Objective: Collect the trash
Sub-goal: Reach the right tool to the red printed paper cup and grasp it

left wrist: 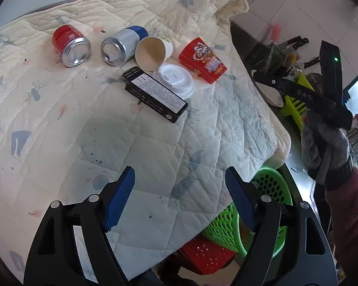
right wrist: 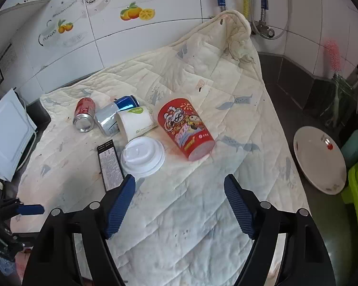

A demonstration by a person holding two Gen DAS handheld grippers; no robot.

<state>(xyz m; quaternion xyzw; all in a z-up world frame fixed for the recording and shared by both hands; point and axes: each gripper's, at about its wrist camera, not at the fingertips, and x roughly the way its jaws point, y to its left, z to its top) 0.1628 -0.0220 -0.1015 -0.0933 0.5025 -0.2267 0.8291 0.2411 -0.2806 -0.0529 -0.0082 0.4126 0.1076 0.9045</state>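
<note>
Trash: red can point(right wrist: 84, 114), silver-blue can point(right wrist: 114, 116), paper cup point(right wrist: 136, 122), white lid point(right wrist: 142, 156), black box point(right wrist: 110, 168), red printed cup point(right wrist: 186, 128), all lying close together on far-left part of quilt point(right wrist: 202, 202), prob. grouped for easy pick-up.
Left gripper point(left wrist: 179, 199): fingers spread, nothing btw them.
Right gripper point(right wrist: 179, 205): released, empty, near the lid.
Basket: green basket point(left wrist: 272, 186) below quilt's near-right edge, likely the bin.
Room: tiled kitchen wall, dark counter; plate point(right wrist: 319, 159) at right.

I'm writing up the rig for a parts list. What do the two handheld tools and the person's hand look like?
Both tools share one build: black angular frames with silver pivot pins and ribbed blue pads. Left tool; right tool. In the left view the right tool's black body carries white lettering "DAS" and a small green light. The hand gripping it wears a grey knit glove with a dark cuff, under a dull pink sleeve.
</note>
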